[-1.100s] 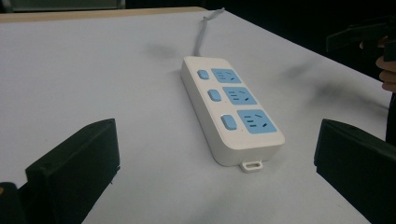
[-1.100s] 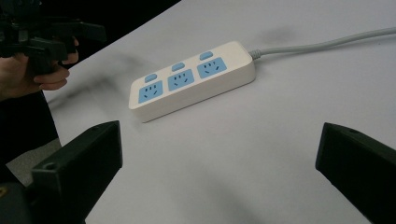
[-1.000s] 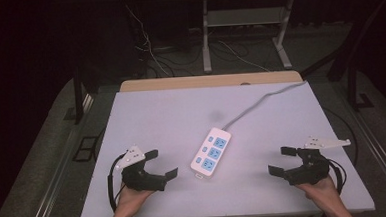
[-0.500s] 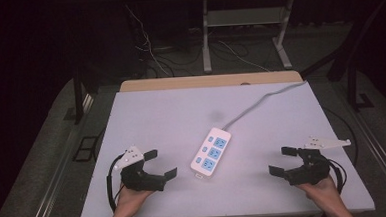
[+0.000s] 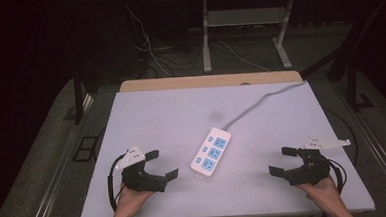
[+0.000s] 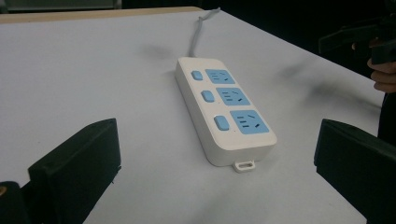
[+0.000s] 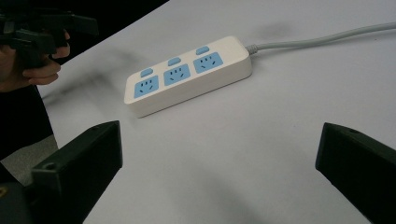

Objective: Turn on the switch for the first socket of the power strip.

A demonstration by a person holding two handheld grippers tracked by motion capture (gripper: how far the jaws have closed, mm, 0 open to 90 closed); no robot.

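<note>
1. Left gripper (image 5: pixel 156 165) sits near the tabletop's near-left corner, held low in the person's left hand (image 5: pixel 130 199), jaws spread wide and holding nothing; it points across toward the middle.
2. Power strip (image 5: pixel 212 152), white with three blue sockets and three small switches, lies flat at the middle of the tabletop (image 5: pixel 156 115), a little toward the near edge. Its long axis runs on a slant, from the near end with the small hanging tab up and rightward to the far end, where the grey cable (image 5: pixel 261 104) leaves for the far-right corner.
3. From the left gripper view the power strip (image 6: pixel 223 107) lies straight ahead between the jaws, tab end nearest. I would judge the left one slightly nearer, though both stand well apart from it.
4. Right gripper (image 5: pixel 287 161) rests near the near-right corner in the right hand (image 5: pixel 321 189), jaws likewise parted and empty, aimed leftward at the strip's long side (image 7: pixel 187 77).
</note>
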